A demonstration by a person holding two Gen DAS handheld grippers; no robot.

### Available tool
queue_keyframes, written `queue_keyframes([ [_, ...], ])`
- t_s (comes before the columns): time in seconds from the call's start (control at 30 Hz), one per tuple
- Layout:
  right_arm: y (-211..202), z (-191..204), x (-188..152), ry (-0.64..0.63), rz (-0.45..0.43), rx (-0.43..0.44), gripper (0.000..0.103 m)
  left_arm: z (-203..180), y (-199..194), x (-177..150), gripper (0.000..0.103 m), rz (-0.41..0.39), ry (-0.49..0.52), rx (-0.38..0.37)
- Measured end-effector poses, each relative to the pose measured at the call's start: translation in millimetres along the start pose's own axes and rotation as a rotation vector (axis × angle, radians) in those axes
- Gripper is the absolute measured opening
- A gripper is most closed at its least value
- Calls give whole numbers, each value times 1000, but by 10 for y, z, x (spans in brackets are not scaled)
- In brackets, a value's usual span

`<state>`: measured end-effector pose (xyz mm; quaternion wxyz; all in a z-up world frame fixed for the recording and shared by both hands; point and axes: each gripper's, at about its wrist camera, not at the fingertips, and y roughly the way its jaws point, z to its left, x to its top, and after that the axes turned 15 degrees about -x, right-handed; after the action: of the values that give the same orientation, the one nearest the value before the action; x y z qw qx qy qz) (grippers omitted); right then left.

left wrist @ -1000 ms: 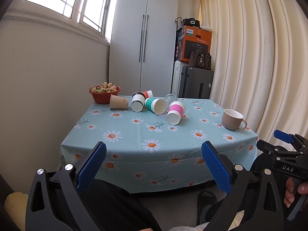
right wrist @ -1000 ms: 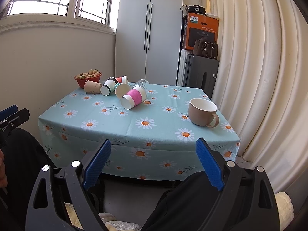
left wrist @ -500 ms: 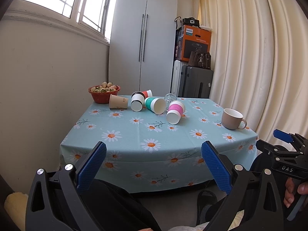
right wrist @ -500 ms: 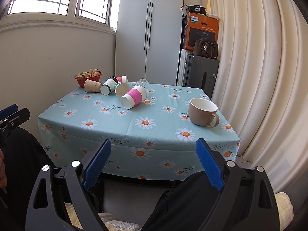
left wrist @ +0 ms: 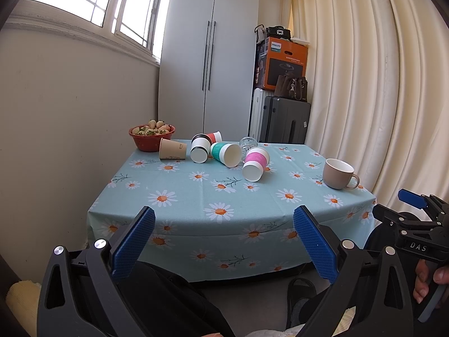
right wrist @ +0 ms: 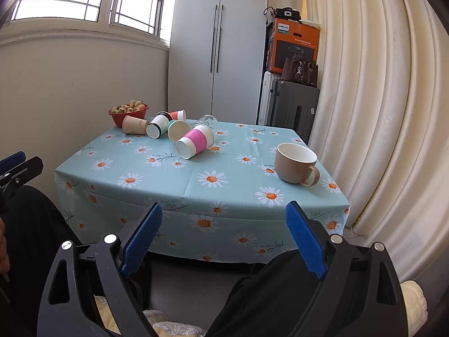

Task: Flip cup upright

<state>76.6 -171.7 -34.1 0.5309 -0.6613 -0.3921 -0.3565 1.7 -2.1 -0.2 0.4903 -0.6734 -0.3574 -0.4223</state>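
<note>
1. My left gripper sits low in the frame, jaws spread wide, nothing between the blue pads. It is short of the table's near edge.
2. My right gripper is the same: jaws wide apart, empty, low in its frame, short of the table.
3. The right gripper also shows at the lower right edge of the left wrist view, with fingers of the holding hand around its handle.
4. The table has a light blue daisy cloth and fills mid-frame in both views.
5. The pink-banded cup lies on its side near the centre of the left view, mouth toward the camera. In the right view it lies left of centre.
6. The teal-banded cup lies on its side just left of the pink one, mouth also toward me.
7. The black-banded cup lies on its side further left. A red cup lies behind it, partly hidden.
8. The plain tan paper cup lies on its side at the left end of the row, just beside the red bowl of fruit.
9. A clear glass lies behind the pink cup; I can't tell its exact pose.
10. The beige mug stands upright at centre right, well apart from the cup cluster, handle toward the lower right.
</note>
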Motion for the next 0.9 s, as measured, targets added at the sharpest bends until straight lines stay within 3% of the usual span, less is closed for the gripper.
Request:
queue_keyframes([
  [0.3, 70, 44, 33, -11, 23, 19, 88, -63, 88, -5, 96, 45, 6, 5],
  [0.53, 61, 100, 178, -23, 22, 71, 88, -73, 150, 189, 96, 56, -10, -77],
  [0.73, 377, 54, 507, -9, 51, 100, 88, 35, 484, 466, 96, 91, -44, -155],
  [0.9, 814, -58, 809, 41, 129, 159, 88, 119, 957, 792, 96, 145, -48, -192],
])
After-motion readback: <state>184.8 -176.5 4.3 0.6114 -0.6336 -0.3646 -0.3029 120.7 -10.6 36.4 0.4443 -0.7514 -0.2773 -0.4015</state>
